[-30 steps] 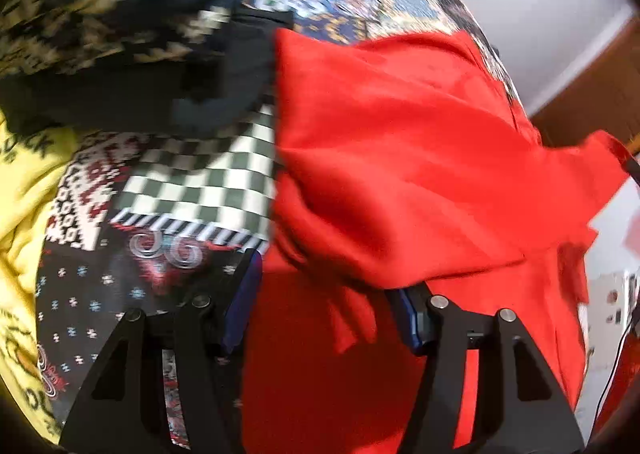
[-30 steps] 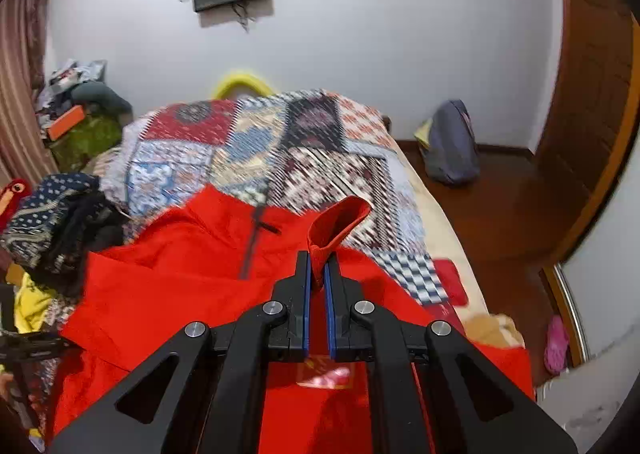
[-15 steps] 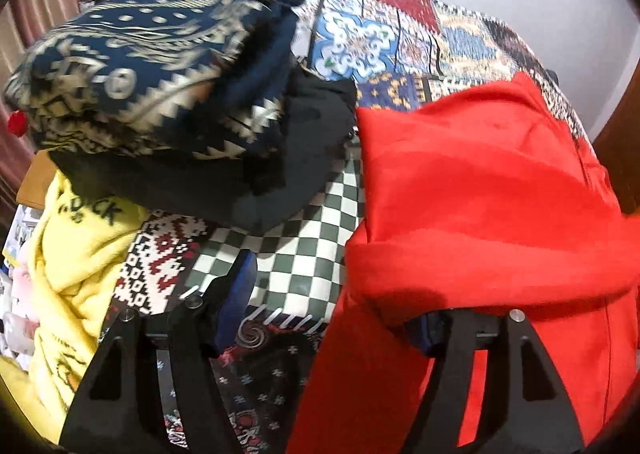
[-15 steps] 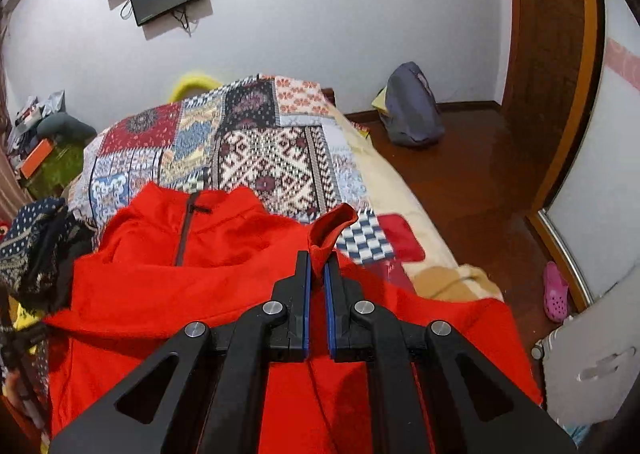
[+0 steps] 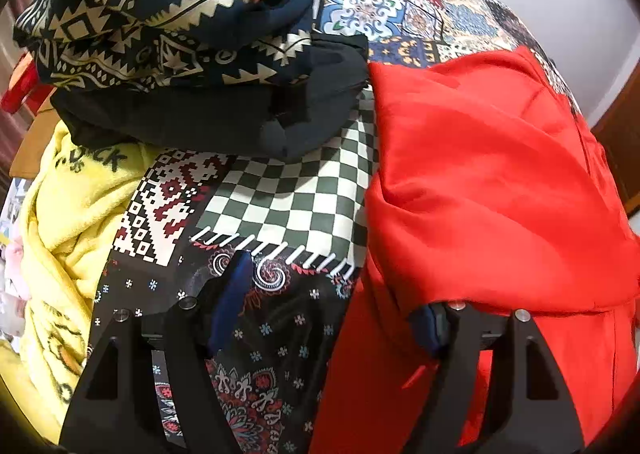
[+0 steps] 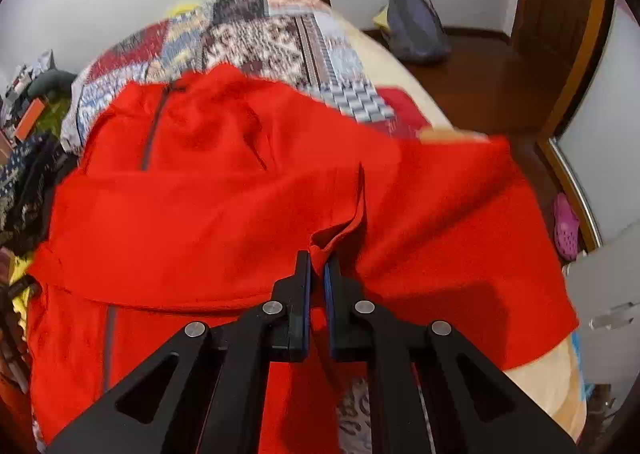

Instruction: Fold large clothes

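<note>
With my right gripper (image 6: 317, 262) pinching the red jacket (image 6: 224, 205) and my left gripper (image 5: 336, 294) opening empty, I should lay the fold flat before letting go.

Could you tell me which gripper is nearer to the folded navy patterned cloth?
Left. The left gripper hovers just below the navy patterned cloth; the right gripper pinches the red jacket across the bed.

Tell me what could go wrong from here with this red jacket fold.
The right gripper pinches only a small tuck of the red jacket, so it may slip out. The left gripper is opening with red cloth draped over one finger; it could snag and drag the fold toward the clothes pile.
</note>
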